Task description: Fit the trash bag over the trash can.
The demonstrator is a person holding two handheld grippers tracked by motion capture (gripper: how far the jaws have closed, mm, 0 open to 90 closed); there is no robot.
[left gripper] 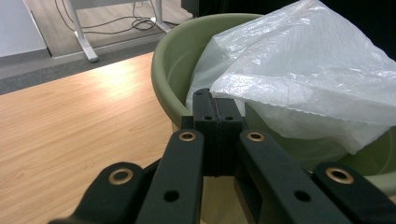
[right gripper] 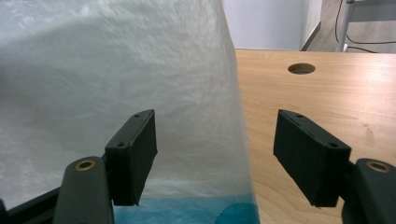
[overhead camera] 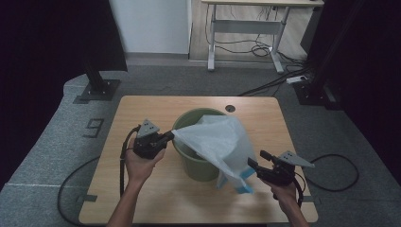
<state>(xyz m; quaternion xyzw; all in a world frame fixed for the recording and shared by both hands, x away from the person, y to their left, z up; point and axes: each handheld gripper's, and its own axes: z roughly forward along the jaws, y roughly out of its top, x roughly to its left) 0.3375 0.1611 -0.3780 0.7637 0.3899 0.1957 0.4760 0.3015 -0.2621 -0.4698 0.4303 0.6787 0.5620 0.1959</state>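
A green bucket [overhead camera: 198, 165] [left gripper: 163, 70] stands in the middle of the wooden table [overhead camera: 156, 194]. A thin white plastic bag [overhead camera: 217, 139] [left gripper: 303, 70] [right gripper: 116, 70] lies over its rim and hangs down its right side, ending in a blue band [overhead camera: 245, 182] [right gripper: 187, 210]. My left gripper [overhead camera: 169, 136] [left gripper: 217, 100] is at the bucket's left rim, shut on the bag's corner, which stretches taut to it. My right gripper [overhead camera: 257, 160] [right gripper: 215, 135] is low at the bag's right edge. It is open, and the bag's edge hangs between its jaws without the pads pressing on it.
A round cable hole [overhead camera: 230, 108] [right gripper: 301, 68] is in the table's far edge. Black stand feet [overhead camera: 97, 87] sit on the grey carpet at the back left and right. A desk frame [overhead camera: 246, 28] with loose cables is beyond.
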